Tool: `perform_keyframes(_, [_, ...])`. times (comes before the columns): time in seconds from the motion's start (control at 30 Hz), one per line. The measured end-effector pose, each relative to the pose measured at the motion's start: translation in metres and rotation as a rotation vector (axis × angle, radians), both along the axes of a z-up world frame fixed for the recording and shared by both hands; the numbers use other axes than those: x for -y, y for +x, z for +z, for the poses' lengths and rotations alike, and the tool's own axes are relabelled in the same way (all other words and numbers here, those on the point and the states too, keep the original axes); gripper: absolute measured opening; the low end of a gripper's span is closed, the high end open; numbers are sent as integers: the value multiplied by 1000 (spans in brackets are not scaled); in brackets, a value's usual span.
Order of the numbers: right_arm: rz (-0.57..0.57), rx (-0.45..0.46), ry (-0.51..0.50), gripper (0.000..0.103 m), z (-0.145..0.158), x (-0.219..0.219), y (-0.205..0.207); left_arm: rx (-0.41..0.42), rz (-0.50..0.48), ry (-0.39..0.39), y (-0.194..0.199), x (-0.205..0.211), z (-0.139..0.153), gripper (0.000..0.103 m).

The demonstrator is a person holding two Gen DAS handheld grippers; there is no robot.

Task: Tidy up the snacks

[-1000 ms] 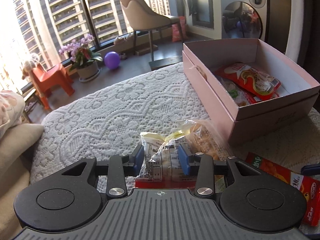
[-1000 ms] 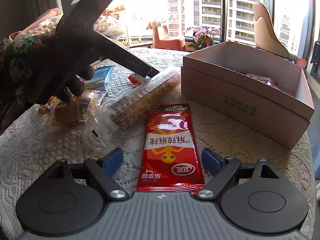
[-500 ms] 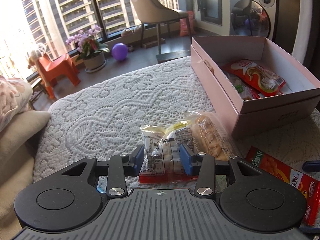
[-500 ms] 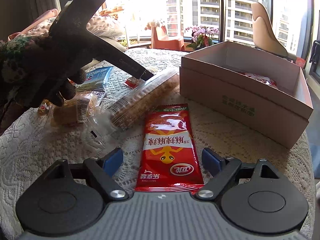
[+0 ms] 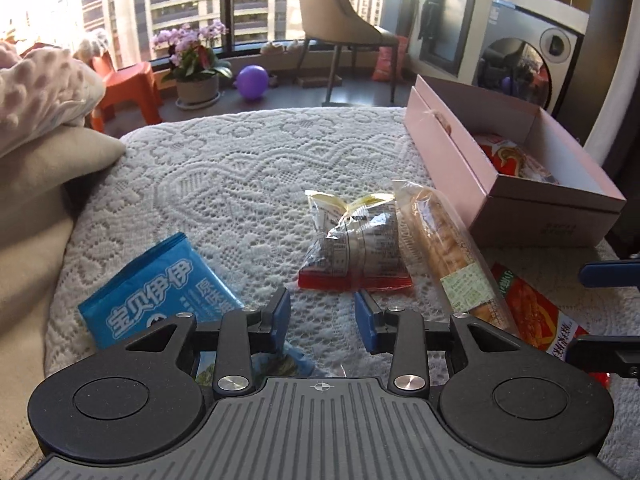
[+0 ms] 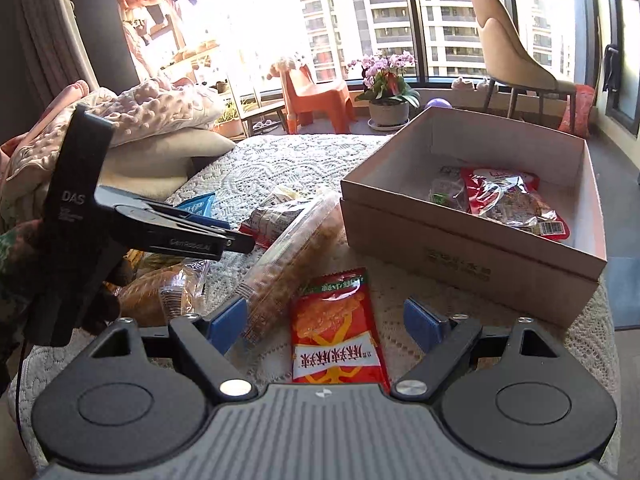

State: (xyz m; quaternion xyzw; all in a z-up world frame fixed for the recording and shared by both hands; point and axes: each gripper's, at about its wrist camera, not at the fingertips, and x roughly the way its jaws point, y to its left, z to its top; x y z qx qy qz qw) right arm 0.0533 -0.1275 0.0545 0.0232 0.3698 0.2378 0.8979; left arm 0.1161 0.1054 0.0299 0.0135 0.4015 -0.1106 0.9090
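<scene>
Loose snack packets beside an open pink cardboard box [image 6: 472, 248] on a lace-covered worktop.

The box, lid off, holds a red crinkled packet [image 6: 516, 204] and a smaller clear one with green print [image 6: 444, 192]. Outside it lie a long clear sleeve of golden biscuits [image 5: 444, 248], tilted towards the box; a small clear pouch with a red bottom strip [image 5: 356, 248] just beside it; a flat red sachet with white lettering [image 6: 336, 336]; a blue packet with white characters [image 5: 160, 288]; and a clear-wrapped brown bun [image 6: 160, 296].
</scene>
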Motion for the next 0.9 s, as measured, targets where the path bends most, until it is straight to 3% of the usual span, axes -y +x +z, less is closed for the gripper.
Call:
perform_keyframes(0.13, [-27, -102, 77, 86, -6, -21, 30, 35, 26, 1, -3, -5, 6, 40])
perform_keyframes(0.23, [-48, -132, 46, 82, -16, -41, 53, 57, 55, 5, -3, -7, 12, 40])
perform_keyframes(0.33, [-30, -115, -45, 61, -22, -58, 55, 67, 62, 12, -3, -7, 15, 40])
perform_keyframes(0.4, [40, -78, -115, 39, -19, -66, 43, 65, 52, 22, -4, -4, 16, 40])
perform_keyframes(0.47, [65, -76, -140, 34, -15, -63, 30, 63, 37, 29, -4, 2, 16, 40])
perform_keyframes(0.67, [103, -81, -102, 31, 0, -22, -10, 64, -7, 35, -4, 19, 16, 40])
perform_keyframes(0.83, [-1, 10, -168, 31, 0, 21, -37, 79, -29, 41, -4, 32, 19, 40])
perform_keyframes(0.9, [-42, 2, -143, 31, -4, 39, -41, 98, -39, 46, -2, 38, 22, 40])
